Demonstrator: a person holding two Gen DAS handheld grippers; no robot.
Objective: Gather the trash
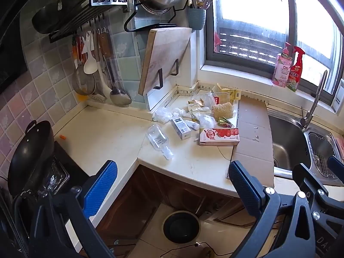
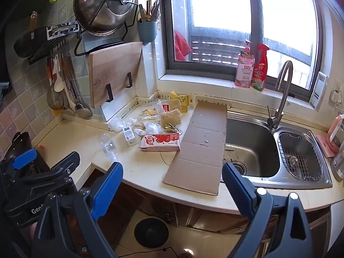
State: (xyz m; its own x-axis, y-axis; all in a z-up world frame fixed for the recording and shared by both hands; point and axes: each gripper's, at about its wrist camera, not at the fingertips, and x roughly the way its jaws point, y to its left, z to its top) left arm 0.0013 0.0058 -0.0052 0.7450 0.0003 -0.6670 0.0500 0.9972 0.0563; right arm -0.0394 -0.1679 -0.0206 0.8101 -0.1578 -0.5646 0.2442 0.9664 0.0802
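Hovering short of counter, left gripper (image 1: pixel 173 179) and right gripper (image 2: pixel 172 181) both gaping, empty; juice carton (image 1: pixel 218 137) left of cardboard sheet (image 1: pixel 251 137) looks light, stiff — pinch across narrow sides

Glossy steel sink (image 2: pixel 253 148); matt cardboard sheet (image 2: pixel 200 150); wooden board (image 2: pixel 114 71).

Left gripper (image 1: pixel 173 190) tilted downward, fingers spread wide, right gripper (image 2: pixel 172 190) likewise, both empty
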